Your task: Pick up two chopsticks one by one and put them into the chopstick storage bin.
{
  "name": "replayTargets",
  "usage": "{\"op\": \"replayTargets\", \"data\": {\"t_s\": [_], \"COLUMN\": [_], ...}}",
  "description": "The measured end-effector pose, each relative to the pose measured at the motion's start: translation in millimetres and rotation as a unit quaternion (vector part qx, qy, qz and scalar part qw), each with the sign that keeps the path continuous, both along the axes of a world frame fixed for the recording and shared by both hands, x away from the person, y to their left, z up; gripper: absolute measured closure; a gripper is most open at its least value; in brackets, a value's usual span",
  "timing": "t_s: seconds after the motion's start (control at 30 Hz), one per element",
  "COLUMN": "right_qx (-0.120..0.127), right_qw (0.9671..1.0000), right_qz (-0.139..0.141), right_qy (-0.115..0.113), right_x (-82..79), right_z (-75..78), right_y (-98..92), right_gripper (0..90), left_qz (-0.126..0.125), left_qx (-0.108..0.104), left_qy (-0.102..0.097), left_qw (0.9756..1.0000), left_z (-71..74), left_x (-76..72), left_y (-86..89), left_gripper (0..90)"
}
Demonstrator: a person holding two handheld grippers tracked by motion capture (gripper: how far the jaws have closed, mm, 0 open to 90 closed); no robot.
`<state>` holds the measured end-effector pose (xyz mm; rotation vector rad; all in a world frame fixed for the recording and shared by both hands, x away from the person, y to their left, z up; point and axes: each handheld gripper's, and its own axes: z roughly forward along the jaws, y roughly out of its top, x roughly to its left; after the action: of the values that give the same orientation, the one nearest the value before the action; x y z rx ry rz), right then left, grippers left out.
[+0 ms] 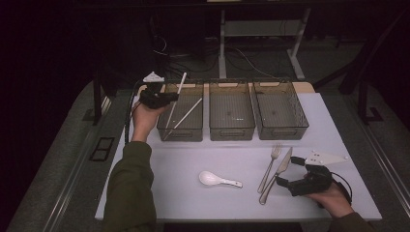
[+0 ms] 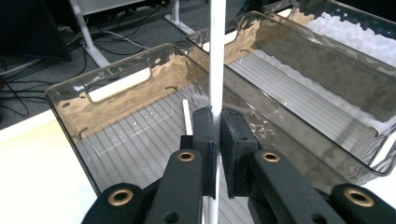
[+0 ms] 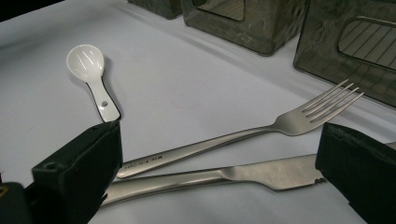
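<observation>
Left tongs (image 2: 217, 140) pinch a white chopstick (image 2: 217, 56) over the white table (image 1: 169, 193).

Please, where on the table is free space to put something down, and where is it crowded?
Free: the white table left of the white spoon, and the strip between the spoon and the three bins. The middle bin and right bin look empty. Crowded: around the fork and knife by the right gripper, and the left bin with chopsticks.
</observation>
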<state>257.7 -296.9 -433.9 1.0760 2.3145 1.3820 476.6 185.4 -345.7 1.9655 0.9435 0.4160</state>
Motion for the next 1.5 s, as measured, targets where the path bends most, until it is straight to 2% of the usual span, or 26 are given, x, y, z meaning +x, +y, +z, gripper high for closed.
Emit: {"op": "replayTargets", "data": {"t_s": [0.07, 0.13, 0.27, 0.37, 0.47, 0.77, 0.93, 1.07, 1.27, 1.5], "right_qx": [0.0, 0.0, 0.001, 0.001, 0.001, 0.002, 0.003, 0.002, 0.002, 0.001], "right_qw": [1.0, 1.0, 1.0, 1.0, 1.0, 1.0, 1.0, 1.0, 1.0, 1.0], "right_qz": [0.0, 0.001, -0.001, 0.0, 0.001, 0.001, 0.001, 0.001, 0.001, 0.0], "right_qy": [0.001, 0.001, 0.0, 0.0, 0.0, 0.0, 0.0, 0.0, 0.0, 0.0], "right_x": [0.0, 0.1, 0.1, 0.0, 0.0, 0.0, -0.3, -0.3, -0.1, 0.0], "right_z": [0.0, 0.0, 0.1, 0.1, 0.1, 0.3, 0.4, 0.4, 0.3, 0.3], "right_y": [0.1, 0.1, -0.1, 0.0, 0.0, 0.0, 0.3, 0.5, 0.5, 0.5], "right_gripper": [0.8, 0.8, 0.7, 0.8, 0.8, 0.8, 0.8, 0.8, 0.8, 0.8], "left_qz": [0.001, 0.003, 0.008, 0.017, 0.027, 0.035, 0.031, 0.03, 0.018, 0.004], "left_qx": [0.007, 0.003, 0.009, 0.016, 0.012, 0.049, 0.059, 0.058, 0.051, 0.031], "left_qy": [0.002, 0.004, 0.011, 0.02, 0.027, 0.035, 0.04, 0.043, 0.029, 0.025], "left_qw": [1.0, 1.0, 0.9999, 0.9995, 0.9992, 0.9976, 0.997, 0.997, 0.9981, 0.9992], "left_z": [-1.5, -3.6, -7.3, -11.8, -16.4, -25.3, -27.9, -28.2, -20.1, -7.0], "left_x": [1.2, 2.4, 5.4, 8.8, 12.2, 19.1, 20.1, 19.3, 14.4, 4.1], "left_y": [-0.8, -2.4, -5.7, -8.4, -11.4, -27.0, -30.1, -31.5, -34.2, -34.3], "left_gripper": [84.0, 84.0, 83.9, 83.8, 83.9, 83.4, 86.7, 87.3, 86.6, 77.6]}}
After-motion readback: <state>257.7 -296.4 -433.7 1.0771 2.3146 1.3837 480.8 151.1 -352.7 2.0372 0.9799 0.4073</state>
